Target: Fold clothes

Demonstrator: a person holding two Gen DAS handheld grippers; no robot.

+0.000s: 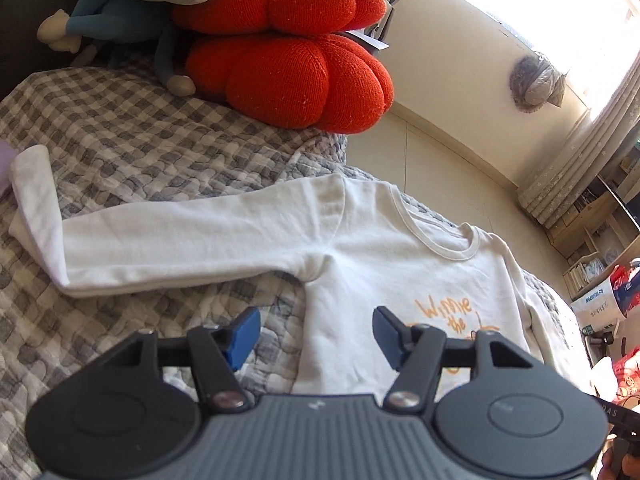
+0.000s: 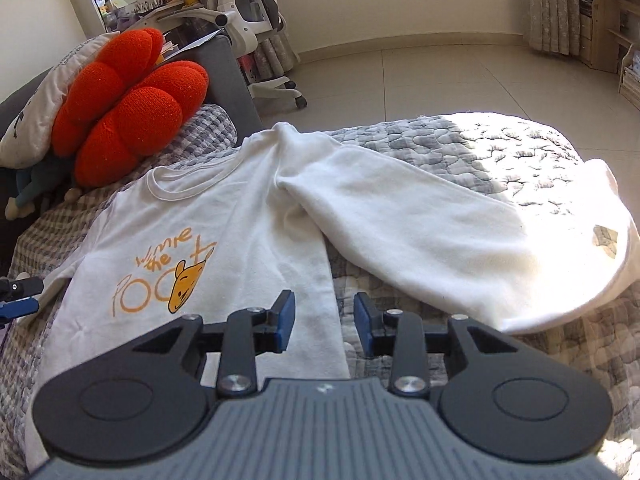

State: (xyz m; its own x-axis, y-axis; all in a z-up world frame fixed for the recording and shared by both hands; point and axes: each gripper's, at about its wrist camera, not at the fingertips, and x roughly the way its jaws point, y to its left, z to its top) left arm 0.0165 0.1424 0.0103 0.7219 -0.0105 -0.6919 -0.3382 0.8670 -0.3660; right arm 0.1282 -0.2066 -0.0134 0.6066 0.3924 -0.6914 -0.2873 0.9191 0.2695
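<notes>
Two grippers: both hover over the garment, each holding nothing.
Garment: white long-sleeved cotton top with orange lettering and a yellow bear print [image 2: 208, 216], laid flat, front up, on the sofa cover.
Garment in the left view: body of the top [image 1: 400, 280] at 3 o'clock of centre, neckline toward 1 o'clock.
Left sleeve: white sleeve [image 1: 180, 236] stretched out toward 9 o'clock in the left wrist view, its cuff end bent back toward 11 o'clock.
Right sleeve: white sleeve [image 2: 440, 232] spread toward 3 o'clock in the right wrist view, its end in bright sunlight, curling at the cover's edge.
Left gripper [image 1: 316, 334]: blue-padded fingers released and wide apart, one over the cover and one over the top's side hem area, gripping nothing.
Right gripper [image 2: 325, 320]: fingers released with a clear gap, straddling the top's side edge at 6 o'clock, gripping nothing.
Surface: grey-and-white checked quilted cover [image 1: 120, 128] under the whole garment.
Cushions: two orange knitted pumpkin-shaped cushions [image 1: 288, 76] stacked at 12 o'clock in the left view, well apart from the sleeve.
Toy: blue-grey plush doll [image 1: 100, 16] at 11 o'clock, beside the cushions.
Background: white office chair [image 2: 248, 8] at 12 o'clock on the tiled floor.
</notes>
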